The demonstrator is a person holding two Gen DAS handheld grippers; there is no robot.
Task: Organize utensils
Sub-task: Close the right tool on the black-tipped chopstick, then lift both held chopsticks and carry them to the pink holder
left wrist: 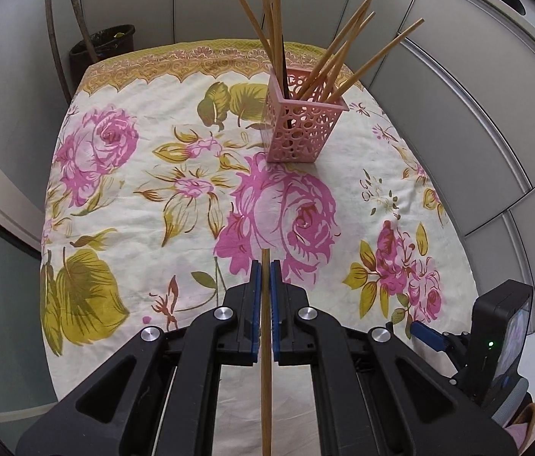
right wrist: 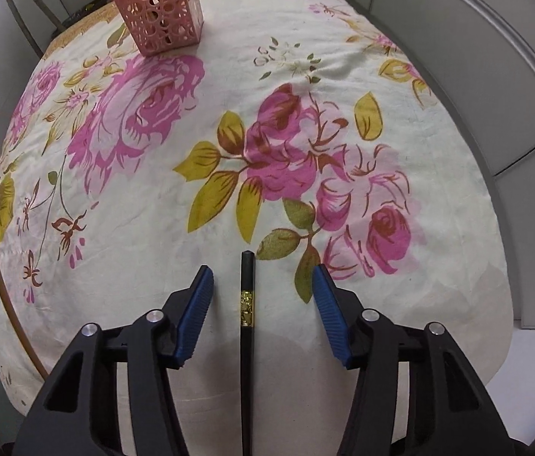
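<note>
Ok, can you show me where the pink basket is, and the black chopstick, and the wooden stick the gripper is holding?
pink basket (left wrist: 299,129): left wrist view, on its front wall.
black chopstick (right wrist: 247,304): right wrist view, on its gold band.
wooden chopstick (left wrist: 265,266): left wrist view, on the shaft between the shut jaws.

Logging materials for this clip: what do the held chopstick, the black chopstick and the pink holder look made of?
Held chopstick: pale, matte, likely bamboo or wood.
Black chopstick: dark, smooth, gold band; lacquered wood or plastic, unclear.
Pink holder: moulded plastic, round perforations.
</note>
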